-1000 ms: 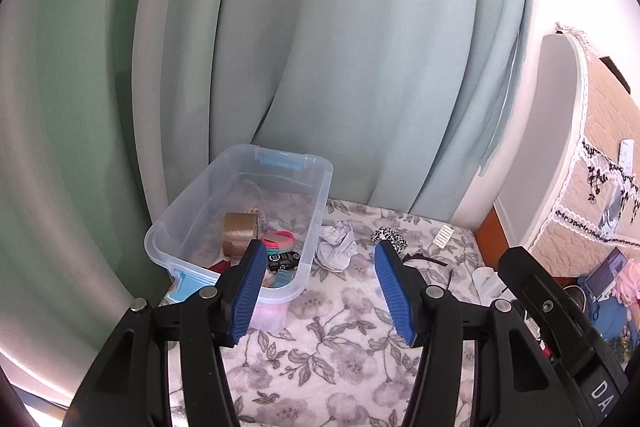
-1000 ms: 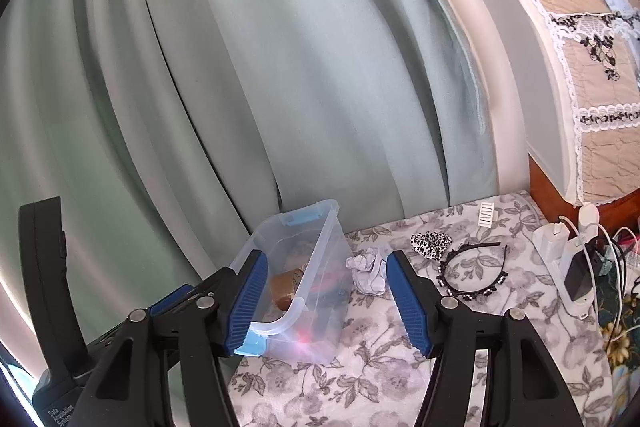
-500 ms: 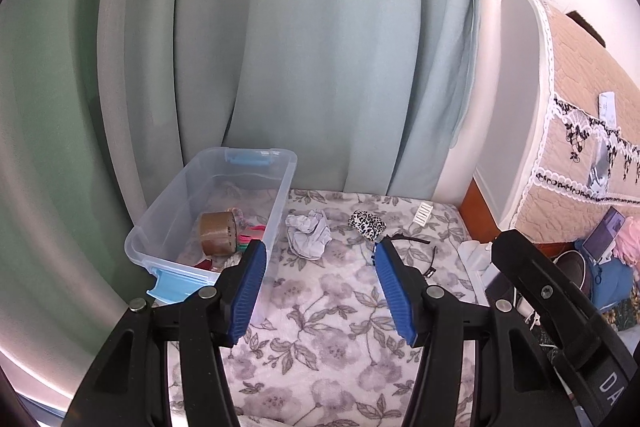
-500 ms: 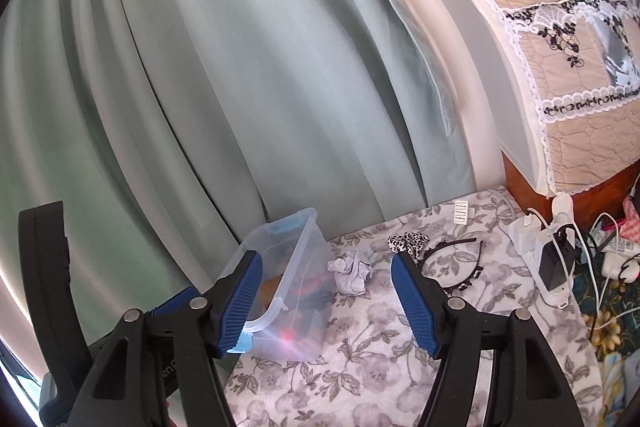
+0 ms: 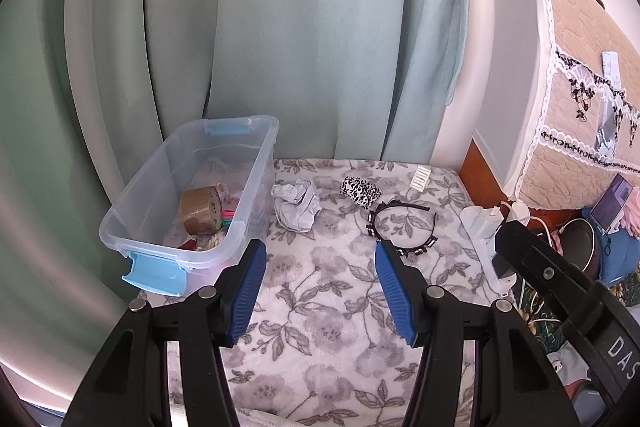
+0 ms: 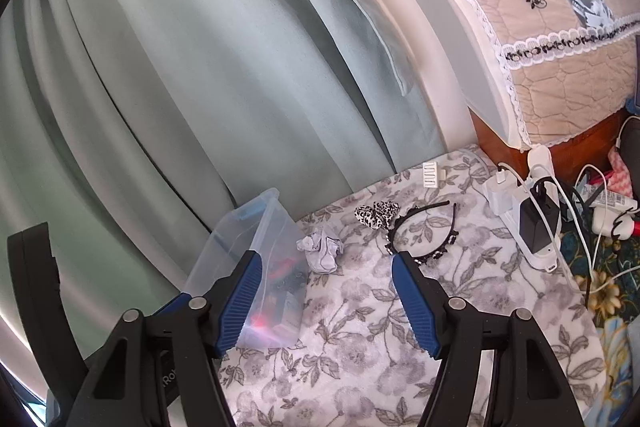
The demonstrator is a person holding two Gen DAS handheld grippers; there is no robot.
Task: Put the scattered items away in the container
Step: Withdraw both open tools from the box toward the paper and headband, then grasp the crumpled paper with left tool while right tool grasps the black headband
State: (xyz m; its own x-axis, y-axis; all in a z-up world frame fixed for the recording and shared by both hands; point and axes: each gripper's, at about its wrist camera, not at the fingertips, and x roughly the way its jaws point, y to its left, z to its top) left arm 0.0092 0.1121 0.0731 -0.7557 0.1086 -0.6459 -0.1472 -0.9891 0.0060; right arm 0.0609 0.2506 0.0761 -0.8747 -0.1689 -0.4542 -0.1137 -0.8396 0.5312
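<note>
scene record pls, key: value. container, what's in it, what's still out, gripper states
container: clear bin, blue latches, lid off, left on floral blanket
in bin: tape roll, colourful small items, not identifiable
still out: crumpled cloth beside bin; leopard scrunchie; black headband; white comb
left gripper: open, empty, above blanket
right gripper: open, empty
off blanket: power strip with chargers, right

A big pale green curtain (image 5: 280,39) hangs at 12 o'clock. A flowery grey blanket (image 5: 332,311) covers the low part. At 2 o'clock stands a white headboard (image 5: 516,67) with a tan lacy cover (image 6: 560,27). Soft daylight.
</note>
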